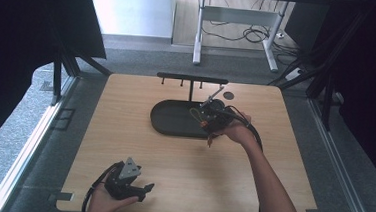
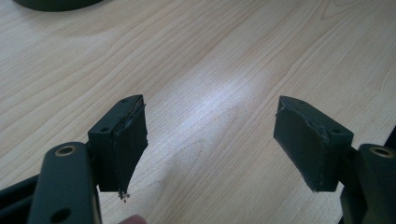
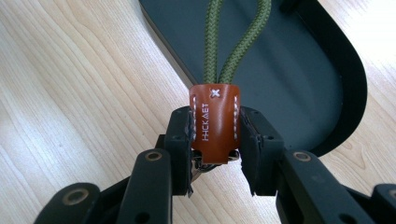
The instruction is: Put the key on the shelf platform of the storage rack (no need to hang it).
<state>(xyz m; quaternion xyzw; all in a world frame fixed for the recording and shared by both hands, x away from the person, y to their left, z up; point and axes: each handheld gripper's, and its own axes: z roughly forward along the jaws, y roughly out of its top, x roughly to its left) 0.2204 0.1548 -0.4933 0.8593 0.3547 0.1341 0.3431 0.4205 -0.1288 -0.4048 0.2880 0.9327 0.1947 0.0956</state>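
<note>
Left gripper (image 1: 146,188): it sits at the near edge of the light wooden table (image 1: 124,131), closest to the high camera. Its black jaws stand wide apart with bare wood between them. A hand holds it from below.
Right gripper (image 3: 215,154): its jaws are closed tight on the brown leather tag with white stitching (image 3: 214,122), one pad on each side.
Brown leather tag: it stands up between the pads, over the table just beside the near rim of the tray.
Green cord loop (image 3: 236,39): two woven strands come out of the top of the tag and run away over the tray.
Dark oval tray (image 1: 167,119): it lies in the middle of the table, under and beside the right gripper (image 1: 206,120).
Black rack with small pegs (image 1: 192,79): it stands at the far edge, behind the tray.
Small dark round disc (image 1: 228,95): it lies on the wood near the rack, to the right.
Right gripper view: it shows the stitches and letters on the tag.
High view: the tag is a tiny orange spot there, and this view shows both arms and the floor beyond.
</note>
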